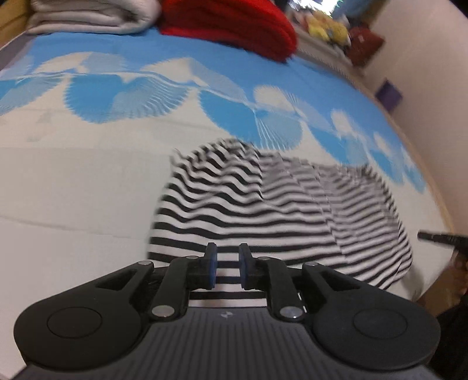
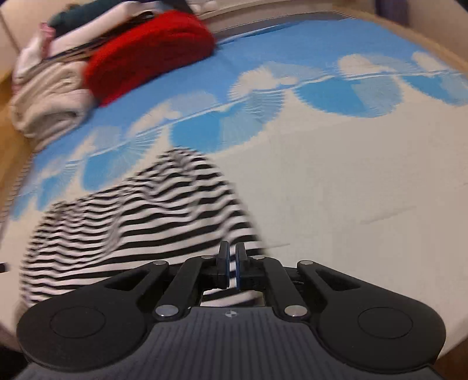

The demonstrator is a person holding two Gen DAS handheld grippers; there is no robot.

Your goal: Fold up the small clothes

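Risk, left side: left claw (image 1: pixel 227 268) parted by a narrow gap over the striped garment (image 1: pixel 263 210); no cloth seen pinched between the blue pads; likely to let the near hem drop unevenly if the right side lifts alone
Risk, right side: right claw (image 2: pixel 231 270) nearly clenched, only a thin slit between the pads; striped cloth visible through that slit, yet cannot tell whether it is truly gripped or merely lies behind; a weak pinch would slip as the fabric is carried
Risk, fold line: garment rumpled, with ridges and waves across its middle; folding over such bumps would probably trap creases and leave a lopsided bundle
Risk, blur: both views smeared, so edges of the cloth hard to place; a misjudged hem quite possible
Garment, place: on the bed (image 1: pixel 73 181), on the pale lower part of the sheet, just below the blue fan pattern; centre and right in the left wrist view, lower left and centre in the right wrist view
Garment to left claw: near hem directly under and between the fingertips; bulk spreading up and to the right of the frame
Garment to right claw: near corner at the fingertips; bulk spreading up and to the left of the frame
Surroundings: red knit (image 1: pixel 234 26) and pale folded blanket (image 1: pixel 87 14) at the top of the frame, well apart from the garment
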